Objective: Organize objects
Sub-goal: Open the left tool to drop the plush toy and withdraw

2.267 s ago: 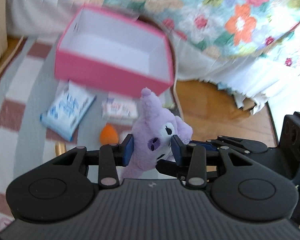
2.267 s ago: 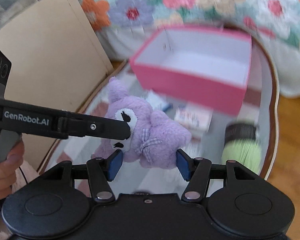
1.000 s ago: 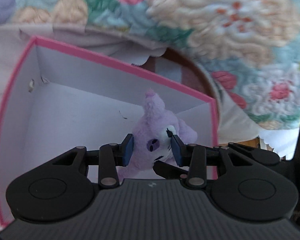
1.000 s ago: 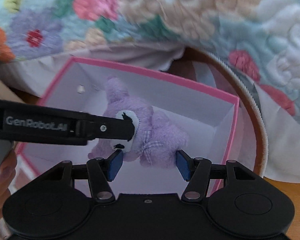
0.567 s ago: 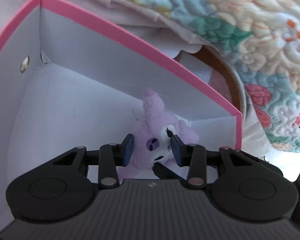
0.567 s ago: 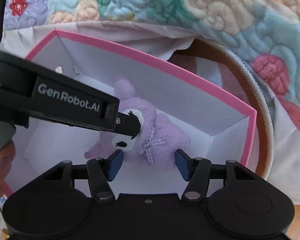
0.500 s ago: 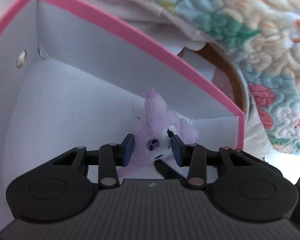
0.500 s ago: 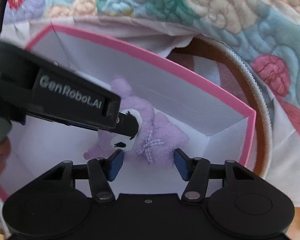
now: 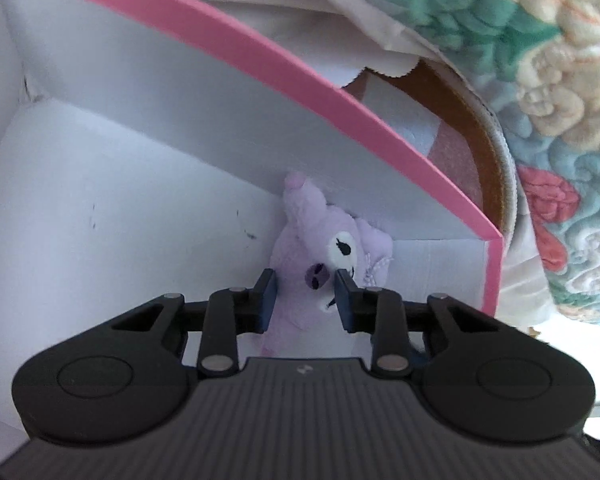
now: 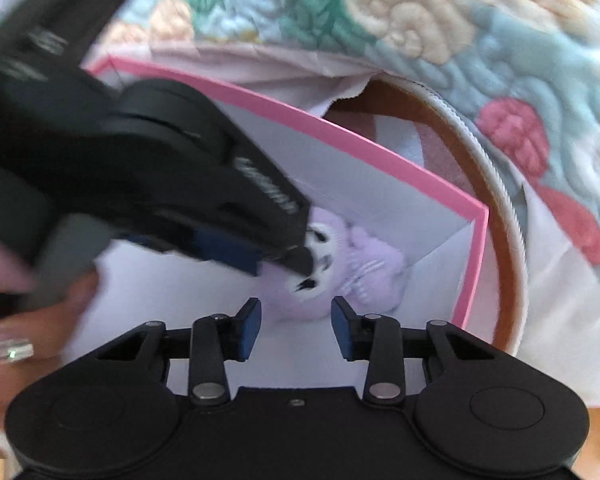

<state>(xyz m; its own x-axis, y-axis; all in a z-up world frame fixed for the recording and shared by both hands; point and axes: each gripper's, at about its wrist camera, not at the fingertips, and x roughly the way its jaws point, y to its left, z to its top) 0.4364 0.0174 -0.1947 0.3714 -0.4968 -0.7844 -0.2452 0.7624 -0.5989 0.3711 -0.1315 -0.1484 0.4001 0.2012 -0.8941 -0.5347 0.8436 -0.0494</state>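
Counting it up: one purple plush toy, one pink box with a white inside, two grippers, one flowery quilt, one rug.

The toy sits in the far right corner of the box, ear up against the wall. The left gripper is closing and pinches the toy's head. The right gripper is closing too, but its pads have a gap and grip nothing; the toy sits just past its tips.

The toy's lower body is hidden behind the left gripper. The right view is blurry. The box is cut off on the left. One hand with a ring is only partly in view.
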